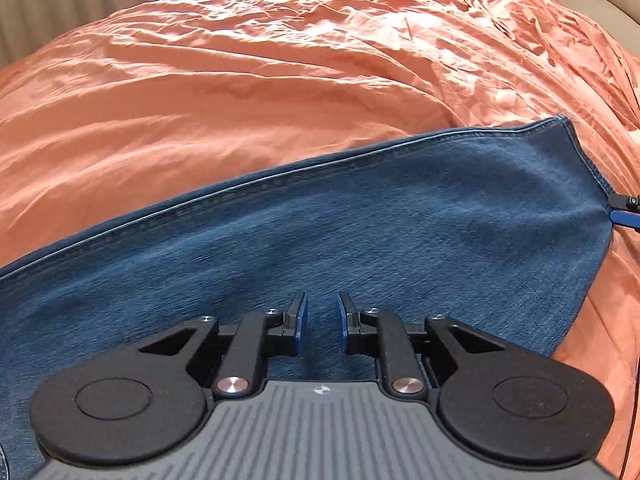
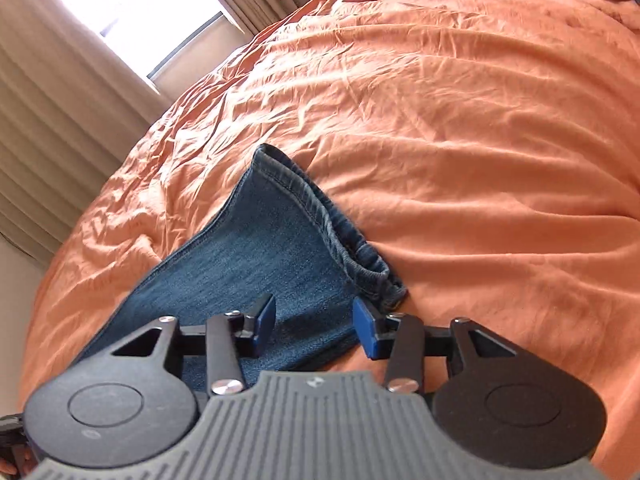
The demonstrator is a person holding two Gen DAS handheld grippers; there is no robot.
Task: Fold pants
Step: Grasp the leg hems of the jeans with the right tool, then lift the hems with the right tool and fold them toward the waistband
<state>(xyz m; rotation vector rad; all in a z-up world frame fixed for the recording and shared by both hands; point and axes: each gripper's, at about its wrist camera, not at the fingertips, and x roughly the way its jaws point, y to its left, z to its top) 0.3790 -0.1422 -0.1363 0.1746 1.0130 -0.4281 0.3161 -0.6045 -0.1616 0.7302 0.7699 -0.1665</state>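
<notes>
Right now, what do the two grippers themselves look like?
Both match: the left gripper and right gripper have black linkage arms with silver pivot screws, blue finger pads, two round black discs, and a grey ribbed body with a small round marking.

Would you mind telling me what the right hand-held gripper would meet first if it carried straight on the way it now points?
Most likely the jeans: the open right hand-held gripper points along the denim leg toward its hem. Past that lies only the orange sheet, though depth is hard to judge.

Rumpled orange bedsheet (image 2: 460, 140), beige curtains (image 2: 60, 92) beside a sunlit window (image 2: 132, 12).
</notes>
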